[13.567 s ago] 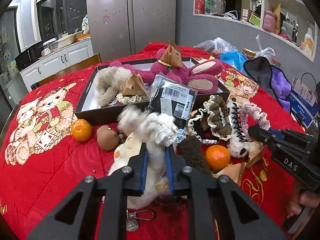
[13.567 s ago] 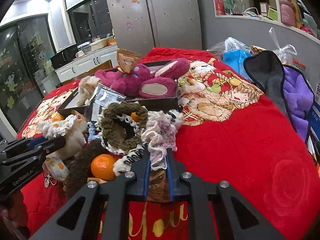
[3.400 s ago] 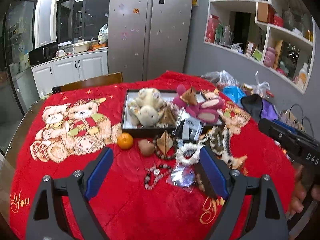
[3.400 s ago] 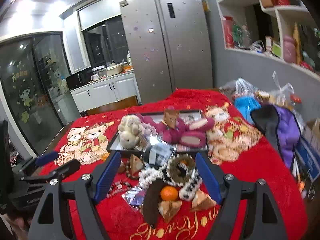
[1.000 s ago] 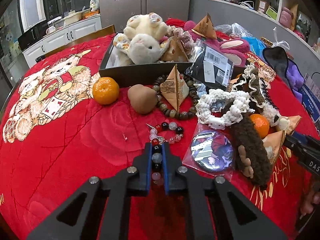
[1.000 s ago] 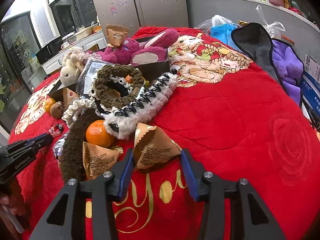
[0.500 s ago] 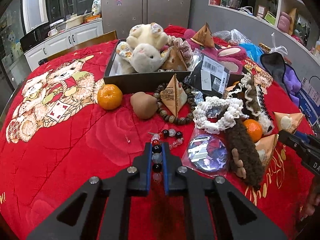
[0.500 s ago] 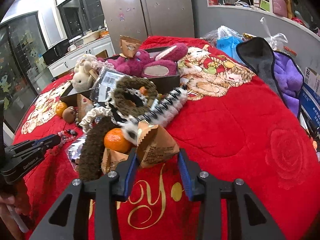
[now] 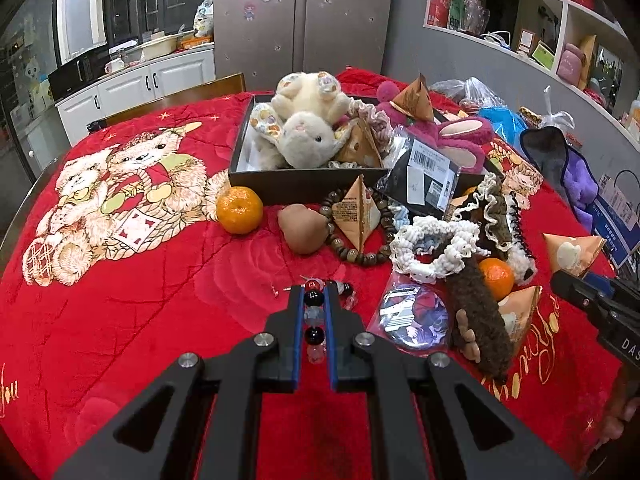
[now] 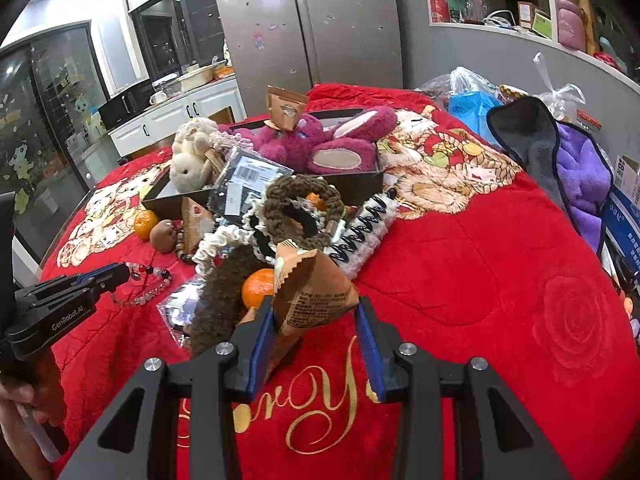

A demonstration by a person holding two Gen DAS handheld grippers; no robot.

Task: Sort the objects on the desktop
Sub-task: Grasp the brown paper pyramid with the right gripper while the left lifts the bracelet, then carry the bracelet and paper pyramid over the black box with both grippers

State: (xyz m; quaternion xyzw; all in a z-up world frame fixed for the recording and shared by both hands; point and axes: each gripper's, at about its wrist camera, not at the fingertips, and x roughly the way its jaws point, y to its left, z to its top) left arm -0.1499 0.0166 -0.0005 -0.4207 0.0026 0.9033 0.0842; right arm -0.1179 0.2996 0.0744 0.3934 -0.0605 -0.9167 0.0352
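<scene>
My left gripper (image 9: 313, 294) is shut on a bead bracelet (image 9: 313, 316) of black, clear and red beads and holds it above the red cloth; it also shows in the right wrist view (image 10: 150, 276), hanging from the fingers. My right gripper (image 10: 316, 312) is shut on a brown pyramid snack packet (image 10: 310, 292), lifted off the cloth; the packet shows in the left wrist view (image 9: 572, 250) too. A dark box (image 9: 296, 184) holds a cream plush rabbit (image 9: 300, 136) and a pink plush (image 10: 320, 144).
On the cloth lie an orange (image 9: 239, 210), a brown lump (image 9: 302, 228), a wooden bead ring (image 9: 356, 248) around another packet (image 9: 358, 212), scrunchies (image 9: 436, 248), a brown plush (image 9: 478, 320), a second orange (image 9: 496, 278), a badge bag (image 9: 412, 316). Towels (image 10: 560, 160) lie right.
Both grippers have risen and drawn back. The bracelet has come up off the cloth with the left gripper. The right gripper has carried the packet higher.
</scene>
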